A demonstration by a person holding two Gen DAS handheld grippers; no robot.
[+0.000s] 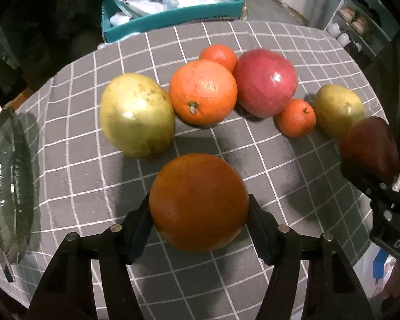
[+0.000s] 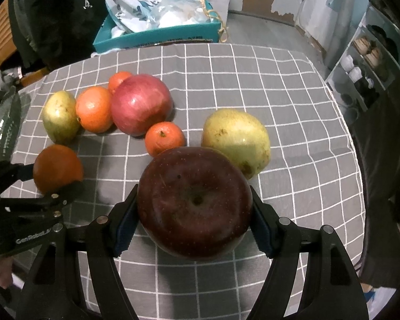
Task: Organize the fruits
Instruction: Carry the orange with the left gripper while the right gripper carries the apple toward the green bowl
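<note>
My left gripper is shut on an orange and holds it over the checked cloth; it also shows in the right wrist view. My right gripper is shut on a dark red apple, seen at the right edge of the left wrist view. On the cloth lie a yellow-green pear, an orange, a red pomegranate, two small mandarins and a second pear.
A clear glass plate sits at the table's left edge. A teal box with plastic bags stands beyond the far edge. A shelf with cups is at the right.
</note>
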